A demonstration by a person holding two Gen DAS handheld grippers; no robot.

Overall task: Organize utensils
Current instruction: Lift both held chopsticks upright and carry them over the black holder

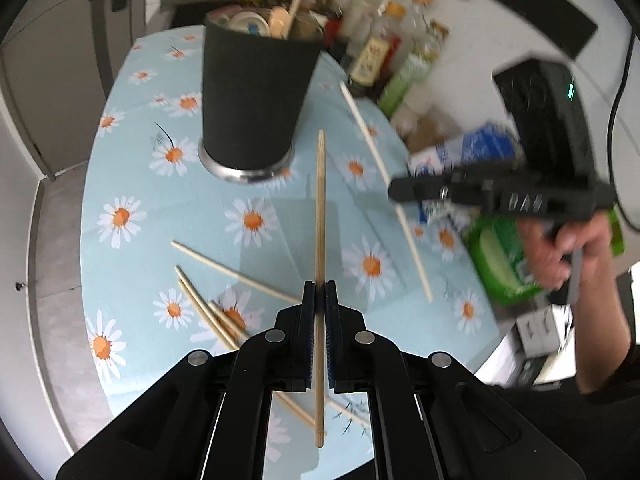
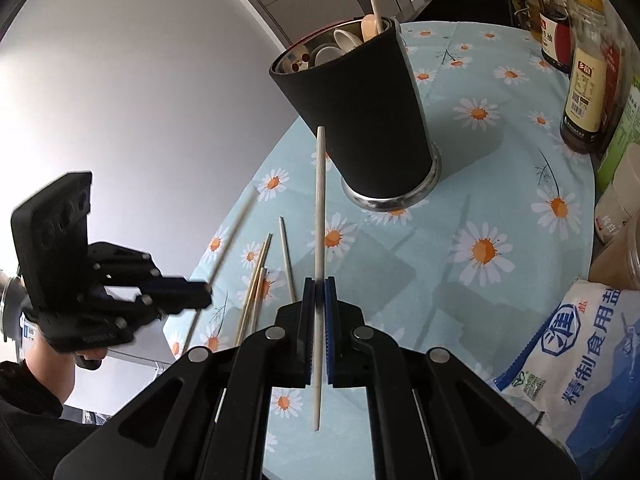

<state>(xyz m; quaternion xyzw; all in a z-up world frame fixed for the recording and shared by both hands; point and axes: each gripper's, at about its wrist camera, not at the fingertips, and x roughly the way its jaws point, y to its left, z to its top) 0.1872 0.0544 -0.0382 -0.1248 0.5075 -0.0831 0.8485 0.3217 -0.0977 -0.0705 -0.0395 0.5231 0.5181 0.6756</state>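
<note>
Covering the round table, a pale blue daisy-print cloth (image 1: 132, 168), with grey cabinet doors and a white wall behind. Standing upright toward the far side, on a shiny metal base, a tall black utensil holder (image 1: 256, 96), already holding spoons and a wooden handle. Crowding the table's right edge: bottles of sauce and oil (image 2: 586, 92), a blue-and-white bag of salt (image 2: 580, 360), a green packet (image 1: 500, 260).

Hovering over the near part of the cloth, left gripper (image 1: 319, 292), fingers fully closed and pinching a bamboo chopstick (image 1: 320, 208) near its middle, the stick running straight ahead along the fingers, its far tip pointing toward the holder's base. Seen from the right wrist camera, held well off the table's left side.

Reaching in from the right, blurred in the left view, right gripper (image 2: 319, 292), gripped by a bare hand (image 1: 560, 248), likewise clamped tight on a paler white chopstick (image 2: 320, 216), its tip just short of the holder's side.

Lying scattered on the cloth near the front-left edge, several loose chopsticks (image 1: 208, 312), some overlapping.
</note>
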